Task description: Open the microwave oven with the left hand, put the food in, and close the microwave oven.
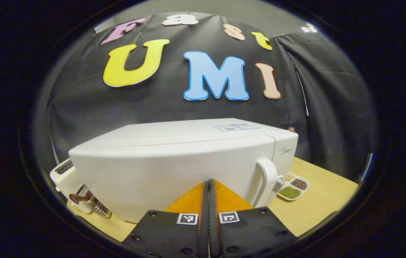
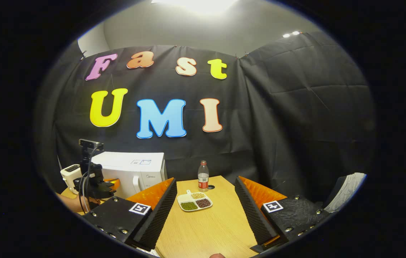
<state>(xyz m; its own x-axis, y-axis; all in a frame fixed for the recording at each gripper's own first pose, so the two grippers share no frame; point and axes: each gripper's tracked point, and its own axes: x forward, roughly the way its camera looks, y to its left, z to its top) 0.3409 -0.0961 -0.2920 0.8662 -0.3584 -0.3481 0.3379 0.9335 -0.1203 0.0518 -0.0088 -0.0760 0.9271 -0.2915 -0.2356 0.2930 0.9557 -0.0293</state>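
The white microwave (image 1: 174, 161) stands on the wooden table with its door closed; its curved handle (image 1: 268, 179) is at the door's right end. My left gripper (image 1: 208, 184) is shut with nothing between its fingers, close in front of the door and left of the handle. A small white divided tray of food (image 1: 293, 187) lies on the table right of the microwave. In the right gripper view, my right gripper (image 2: 205, 182) is open over the table, with the food tray (image 2: 194, 200) ahead between its fingers. The left gripper (image 2: 97, 184) shows in front of the microwave (image 2: 135, 172).
A white toaster (image 1: 63, 173) sits left of the microwave, with a metal tool (image 1: 91, 202) beside it. A water bottle (image 2: 203, 175) stands behind the tray near the table's back edge. A hand (image 2: 70, 202) holds the left gripper. Black cloth walls close the booth.
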